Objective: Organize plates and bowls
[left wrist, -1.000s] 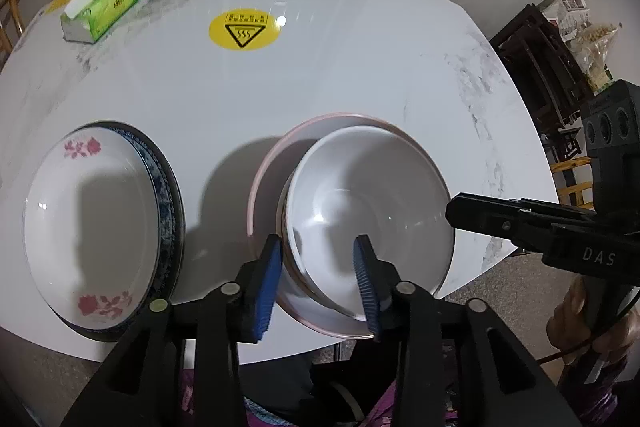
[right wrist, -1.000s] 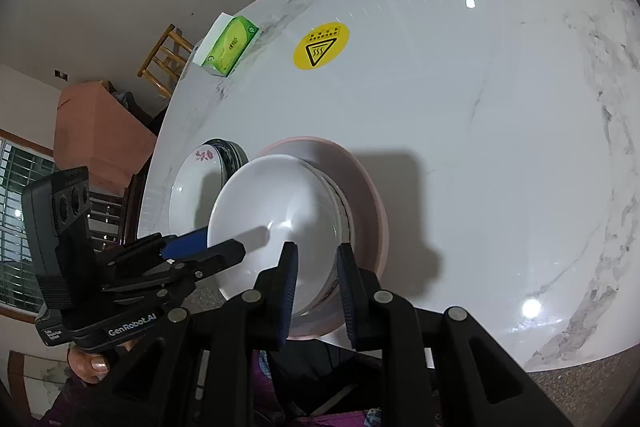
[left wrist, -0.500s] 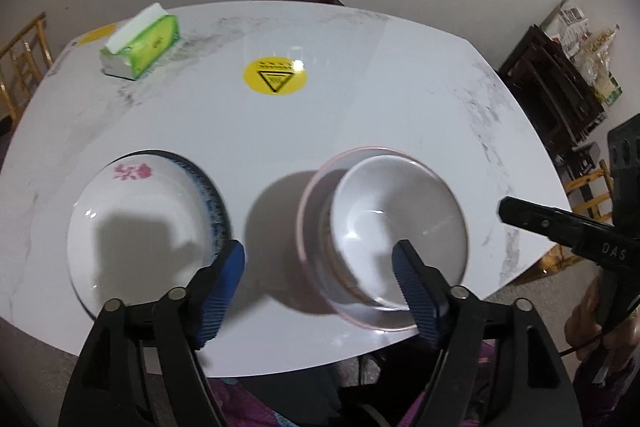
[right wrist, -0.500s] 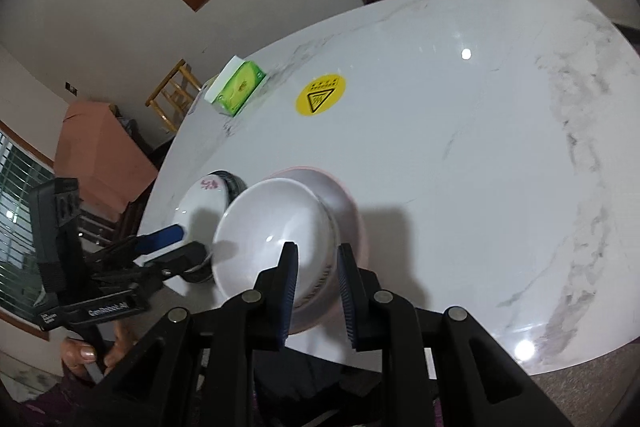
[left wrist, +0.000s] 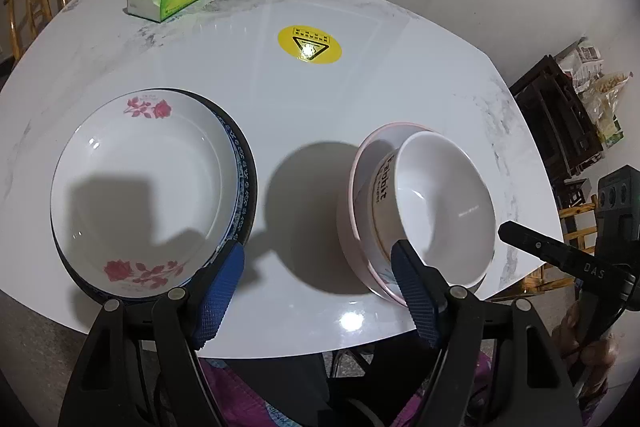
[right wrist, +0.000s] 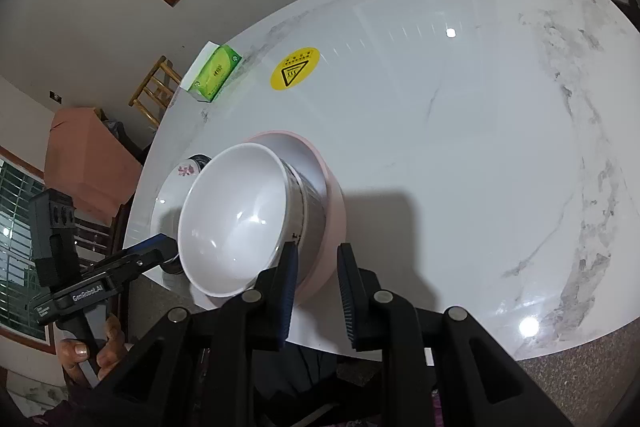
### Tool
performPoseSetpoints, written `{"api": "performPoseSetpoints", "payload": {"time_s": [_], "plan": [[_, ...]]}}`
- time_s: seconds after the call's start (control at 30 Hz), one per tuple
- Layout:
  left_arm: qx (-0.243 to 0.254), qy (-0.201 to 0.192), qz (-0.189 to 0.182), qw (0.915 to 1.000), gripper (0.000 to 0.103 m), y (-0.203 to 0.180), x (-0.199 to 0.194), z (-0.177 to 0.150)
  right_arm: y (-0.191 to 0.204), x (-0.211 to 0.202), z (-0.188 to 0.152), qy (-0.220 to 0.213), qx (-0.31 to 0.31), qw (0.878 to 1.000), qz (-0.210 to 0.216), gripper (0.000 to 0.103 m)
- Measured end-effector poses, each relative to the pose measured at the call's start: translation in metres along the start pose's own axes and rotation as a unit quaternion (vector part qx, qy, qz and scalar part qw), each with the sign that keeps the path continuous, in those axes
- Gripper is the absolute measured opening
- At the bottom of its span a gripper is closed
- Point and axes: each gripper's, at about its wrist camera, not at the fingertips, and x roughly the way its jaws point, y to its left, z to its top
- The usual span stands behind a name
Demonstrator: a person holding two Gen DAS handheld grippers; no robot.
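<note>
We see left gripper (left wrist: 316,291) jaws just opened wide, nothing between; bowl stack (left wrist: 436,211) lies right of it; right gripper (right wrist: 316,287), nearer, narrow, grasping nothing.

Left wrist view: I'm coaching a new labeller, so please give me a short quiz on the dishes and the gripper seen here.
1. True or false: the rose-patterned plate lies on top of a dark-rimmed plate.
2. Where does the plain white bowl sit? A) upside down on the rose-patterned plate; B) nested in the stack inside the pink bowl; C) alone, apart from all other dishes.
3. Fill in: the left gripper has its jaws ___, with nothing gripped between them.

Key: 1 true; 2 B; 3 open.
</note>
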Motion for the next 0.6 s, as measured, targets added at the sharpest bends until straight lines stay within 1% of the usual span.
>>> {"api": "performPoseSetpoints", "payload": {"time_s": [0.03, 0.1, 0.27, 0.33, 0.6], "plan": [[0.002, -0.001, 0.002, 1.0, 0.071, 0.0, 0.0, 0.0, -0.001, 0.001, 0.0, 0.002, 0.001, 1.0, -0.001, 0.021], [0.004, 0.001, 0.005, 1.0, 0.065, -0.002, 0.002, -0.001, -0.001, 0.006, 0.0, 0.007, 0.004, 1.0, -0.002, 0.021], [-0.006, 0.018, -0.009, 0.9998, 0.054, 0.002, 0.012, -0.002, -0.002, 0.013, -0.001, 0.015, 0.006, 1.0, -0.001, 0.021], [-0.012, 0.023, -0.017, 0.9995, 0.054, 0.002, 0.015, -0.001, -0.003, 0.014, 0.0, 0.016, 0.008, 1.0, 0.0, 0.021], [-0.032, 0.036, -0.032, 0.9983, 0.054, 0.006, 0.026, 0.001, -0.003, 0.02, 0.001, 0.024, 0.013, 1.0, 0.002, 0.021]]}}
